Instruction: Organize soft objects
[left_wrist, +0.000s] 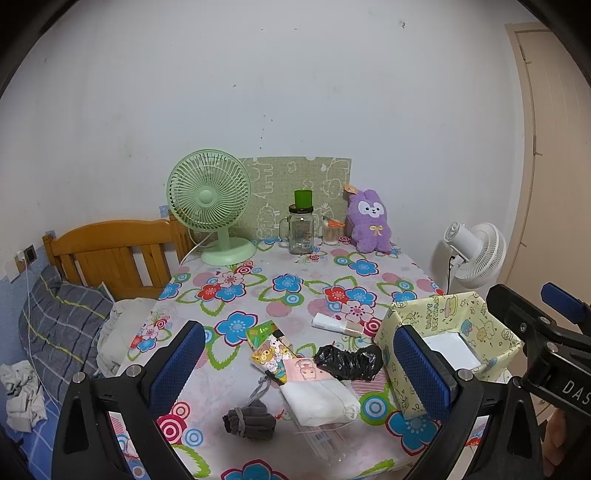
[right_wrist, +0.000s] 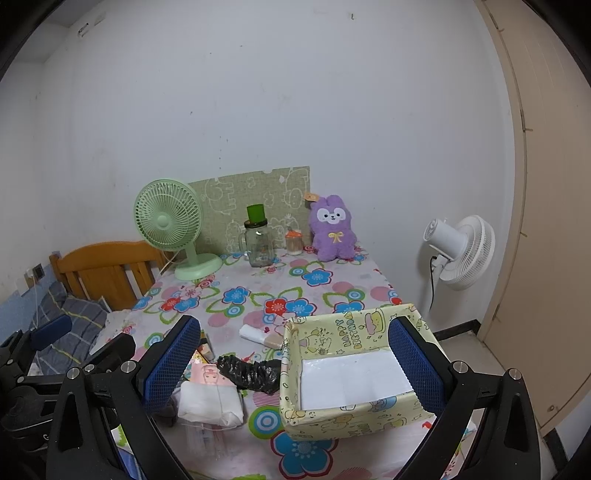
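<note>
On the flowered tablecloth (left_wrist: 258, 288) lie a grey drawstring pouch (left_wrist: 249, 419), a white packet of masks (left_wrist: 319, 400), a crumpled black plastic bag (left_wrist: 349, 360), a cartoon-print packet (left_wrist: 271, 352) and a small white wrapped pack (left_wrist: 334, 325). A yellow cartoon-print box (right_wrist: 354, 373) stands open at the right, empty but for its white floor. My left gripper (left_wrist: 306, 373) is open above the pile. My right gripper (right_wrist: 295, 365) is open, hovering over the box's left side. A purple plush rabbit (left_wrist: 369, 221) sits at the back.
A green desk fan (left_wrist: 210, 206), a glass mug jar with green lid (left_wrist: 301, 229), a small jar (left_wrist: 330, 232) and a green board (left_wrist: 295, 184) stand at the table's back. A wooden bed (left_wrist: 110, 254) is left, a white floor fan (left_wrist: 476, 254) right.
</note>
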